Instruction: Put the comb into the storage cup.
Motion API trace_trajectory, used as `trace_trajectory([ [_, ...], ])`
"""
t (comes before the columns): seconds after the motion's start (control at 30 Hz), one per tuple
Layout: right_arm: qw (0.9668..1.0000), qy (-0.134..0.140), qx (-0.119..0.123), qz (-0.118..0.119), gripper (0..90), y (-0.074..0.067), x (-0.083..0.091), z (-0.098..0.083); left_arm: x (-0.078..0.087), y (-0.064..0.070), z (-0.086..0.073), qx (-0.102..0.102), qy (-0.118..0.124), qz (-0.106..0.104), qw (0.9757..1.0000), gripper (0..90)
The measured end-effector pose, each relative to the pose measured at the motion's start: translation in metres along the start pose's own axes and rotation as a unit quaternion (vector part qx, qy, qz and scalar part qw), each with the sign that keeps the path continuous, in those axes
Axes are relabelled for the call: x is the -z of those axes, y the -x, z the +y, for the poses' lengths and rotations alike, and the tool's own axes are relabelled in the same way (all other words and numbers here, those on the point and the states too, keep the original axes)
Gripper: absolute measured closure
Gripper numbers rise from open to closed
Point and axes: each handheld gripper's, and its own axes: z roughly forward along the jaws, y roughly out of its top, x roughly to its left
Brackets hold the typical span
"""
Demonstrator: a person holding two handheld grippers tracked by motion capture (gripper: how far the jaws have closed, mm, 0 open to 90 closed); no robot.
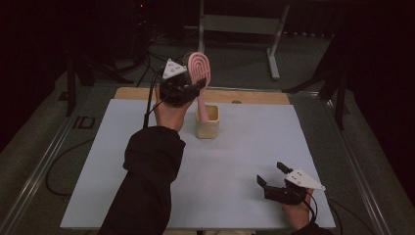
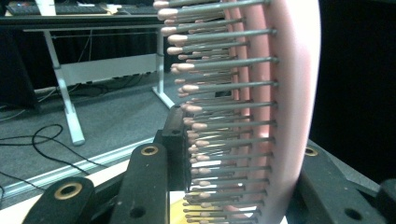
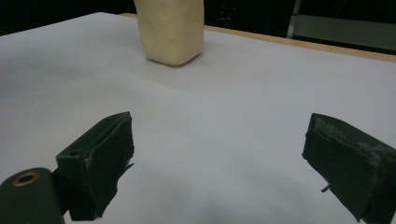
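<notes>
The table [image 1: 235, 161] has a pale grey-white top, with a strip of bare wood [image 1: 244, 96] showing along its far edge. One thing stands directly on it: a cream cup [image 1: 208, 122], square with rounded corners, upright, on the far half of the top and a little short of the wooden strip. In the right gripper view the cup [image 3: 170, 32] stands on the same pale surface, the wooden strip [image 3: 303, 45] just behind it. The near half of the top, on the person's side of the cup, is plain sheet.
</notes>
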Motion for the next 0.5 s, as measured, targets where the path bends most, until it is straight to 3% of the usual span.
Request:
trace_trajectory([
  [0.5,1.0,0.001,0.0,0.002,8.5,0.0001,0.0001,-0.0001,-0.0076,-0.0056,0.0031,0.013,0.012,0.017,0.9997,64.8],
])
